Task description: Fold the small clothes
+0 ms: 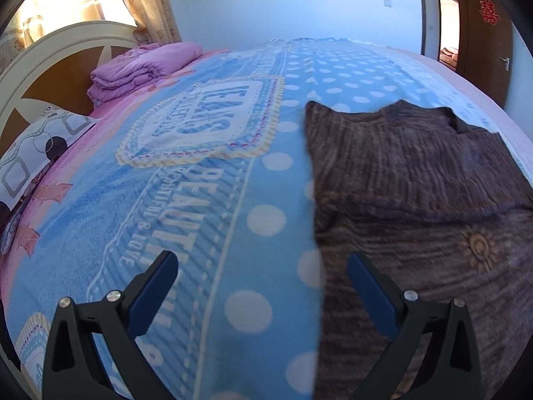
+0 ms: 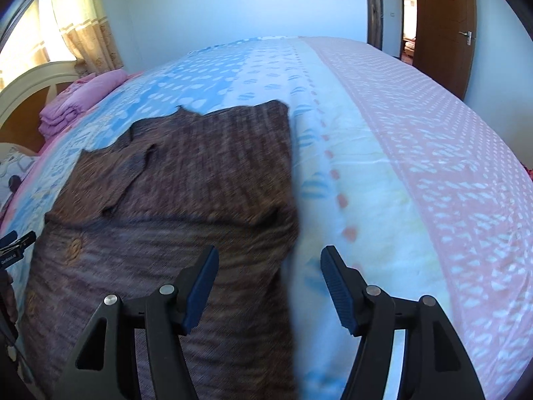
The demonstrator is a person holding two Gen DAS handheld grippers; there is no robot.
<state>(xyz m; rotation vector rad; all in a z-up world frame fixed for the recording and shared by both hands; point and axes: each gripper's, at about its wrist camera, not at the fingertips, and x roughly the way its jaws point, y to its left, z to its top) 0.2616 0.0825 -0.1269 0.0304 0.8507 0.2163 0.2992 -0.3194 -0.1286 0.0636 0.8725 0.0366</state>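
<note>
Brown knit garment (image 1: 416,206), soft and limp by the look of it, so expect it to drape and sag wherever you lift it. Light too, I'd judge; nothing fragile.

Nearest first: your left gripper (image 1: 263,266) at the bottom of the left view, jaws wide apart, nothing between them, hovering over the garment's left edge. Your right gripper (image 2: 269,263) at the bottom of the right view, jaws apart and empty, straddling the garment's right edge.

Garment lies flat on the blanket (image 1: 200,200), filling the right half of the left view and the left-centre of the right view. A fold line crosses it mid-frame; the far portion looks already doubled over.

Where to grab: pinch the near corners or side edges, one per gripper, and take both layers. The ribbed knit should give the pads decent bite. Lift evenly or it will skew. The blanket is fuzzy, so dragging may bunch the cloth.

Further back: pink quilt (image 1: 143,66) at upper left, headboard (image 1: 50,63) behind it.
</note>
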